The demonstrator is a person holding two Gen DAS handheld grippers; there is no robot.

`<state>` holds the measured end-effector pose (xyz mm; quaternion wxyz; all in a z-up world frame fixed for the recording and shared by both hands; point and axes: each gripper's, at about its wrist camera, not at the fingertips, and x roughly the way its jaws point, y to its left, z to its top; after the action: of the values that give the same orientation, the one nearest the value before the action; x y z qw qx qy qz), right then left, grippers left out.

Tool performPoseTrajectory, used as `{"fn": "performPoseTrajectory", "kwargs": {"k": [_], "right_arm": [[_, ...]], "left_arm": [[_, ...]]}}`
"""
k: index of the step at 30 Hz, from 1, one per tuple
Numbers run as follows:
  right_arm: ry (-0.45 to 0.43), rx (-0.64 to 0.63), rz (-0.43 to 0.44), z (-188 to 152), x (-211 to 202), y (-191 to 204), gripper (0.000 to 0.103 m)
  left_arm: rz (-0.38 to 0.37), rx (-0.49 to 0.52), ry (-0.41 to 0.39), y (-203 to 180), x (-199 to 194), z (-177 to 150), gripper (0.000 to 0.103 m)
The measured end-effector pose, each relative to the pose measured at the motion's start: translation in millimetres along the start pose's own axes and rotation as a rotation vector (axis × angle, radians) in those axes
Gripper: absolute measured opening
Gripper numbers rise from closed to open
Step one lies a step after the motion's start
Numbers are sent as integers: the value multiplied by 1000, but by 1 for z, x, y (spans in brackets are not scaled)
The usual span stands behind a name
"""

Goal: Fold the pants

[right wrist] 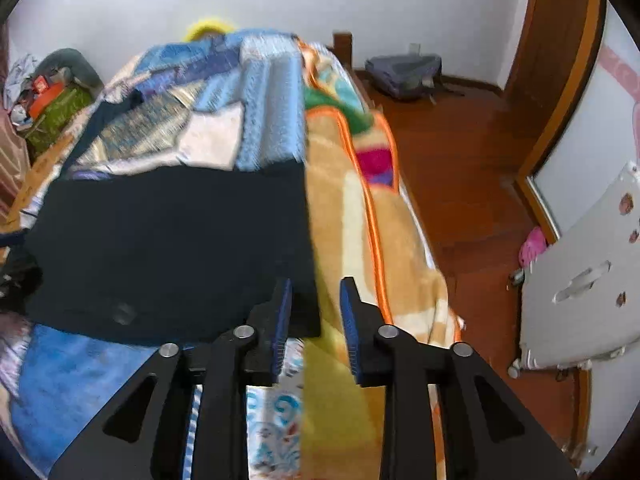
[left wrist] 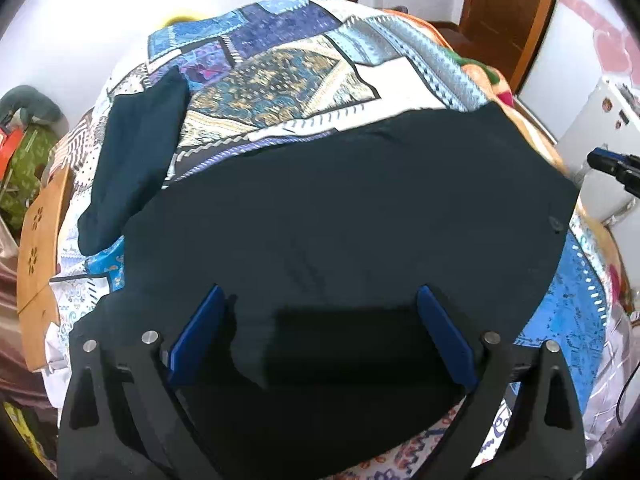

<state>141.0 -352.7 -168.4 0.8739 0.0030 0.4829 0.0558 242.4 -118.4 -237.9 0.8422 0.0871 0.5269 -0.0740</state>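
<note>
On the patchwork bedspread (left wrist: 288,80) the dark pants (left wrist: 340,208) lie flat, seemingly folded at least once, with further folds likely left, while the left gripper (left wrist: 320,332) hovers wide open and empty and the right gripper (right wrist: 316,320), partly open, grips nothing.

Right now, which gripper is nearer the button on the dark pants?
Right. The right gripper hangs over the pants' corner edge, with the button close on its left. The left gripper is over the middle of the cloth, farther from it.
</note>
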Motion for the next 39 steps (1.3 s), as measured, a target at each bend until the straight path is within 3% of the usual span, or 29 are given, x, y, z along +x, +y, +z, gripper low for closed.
{"fn": "performPoseTrajectory", "kwargs": {"k": [2, 7, 12, 17, 23, 30, 37, 38, 39], "right_arm": [[-58, -27, 22, 11, -14, 15, 43], [-153, -132, 119, 45, -34, 80, 46], [-170, -247, 238, 67, -22, 155, 52], [-120, -382, 327, 80, 9, 232, 52], [-6, -548, 386, 82, 57, 317, 52], [168, -662, 437, 84, 121, 391, 52], [331, -758, 437, 75, 174, 436, 52], [328, -777, 437, 73, 174, 439, 49], [314, -793, 441, 71, 174, 441, 30]], "left_arm": [[7, -25, -39, 13, -13, 1, 98], [71, -109, -150, 67, -54, 0, 98], [180, -218, -196, 149, -78, -19, 100], [263, -317, -146, 227, -73, -52, 100], [298, -412, 3, 297, -31, -105, 100], [255, -407, 154, 309, 27, -145, 100], [234, -347, 157, 289, 45, -162, 101], [234, -337, 155, 288, 44, -163, 101], [233, -327, 152, 288, 43, -163, 101]]}}
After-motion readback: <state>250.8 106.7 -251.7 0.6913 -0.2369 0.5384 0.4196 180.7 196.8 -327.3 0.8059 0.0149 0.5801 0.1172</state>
